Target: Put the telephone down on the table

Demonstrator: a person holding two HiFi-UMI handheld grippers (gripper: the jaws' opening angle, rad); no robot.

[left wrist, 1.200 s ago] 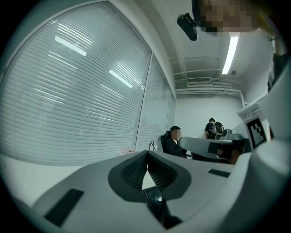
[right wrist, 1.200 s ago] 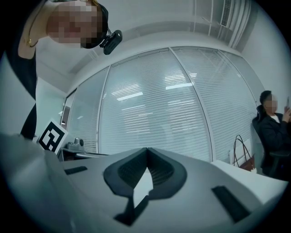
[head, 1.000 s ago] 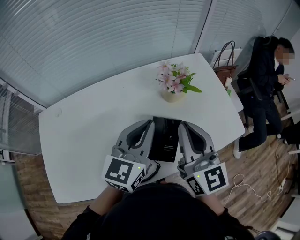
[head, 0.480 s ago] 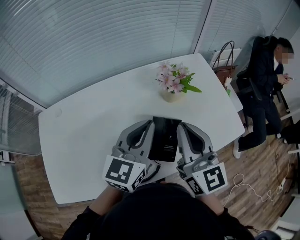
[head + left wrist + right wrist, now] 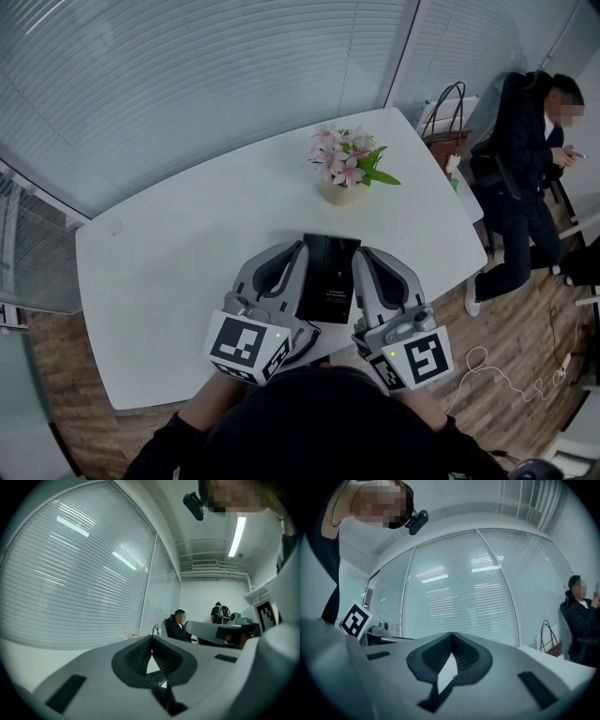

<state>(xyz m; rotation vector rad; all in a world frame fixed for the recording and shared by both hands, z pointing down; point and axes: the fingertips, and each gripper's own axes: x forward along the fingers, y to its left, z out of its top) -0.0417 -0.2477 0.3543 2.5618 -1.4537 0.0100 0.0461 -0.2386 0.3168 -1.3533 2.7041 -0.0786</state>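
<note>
While the left gripper and right gripper each have their fingers pressed together on nothing, the flat black telephone sits between them over the white tabletop, its long axis 12-to-6 o'clock, the grippers at its 9 and 3, equally near.

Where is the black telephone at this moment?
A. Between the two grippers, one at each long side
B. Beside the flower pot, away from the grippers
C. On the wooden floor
A: the head view shows the telephone flanked by the left gripper and the right gripper.
</note>
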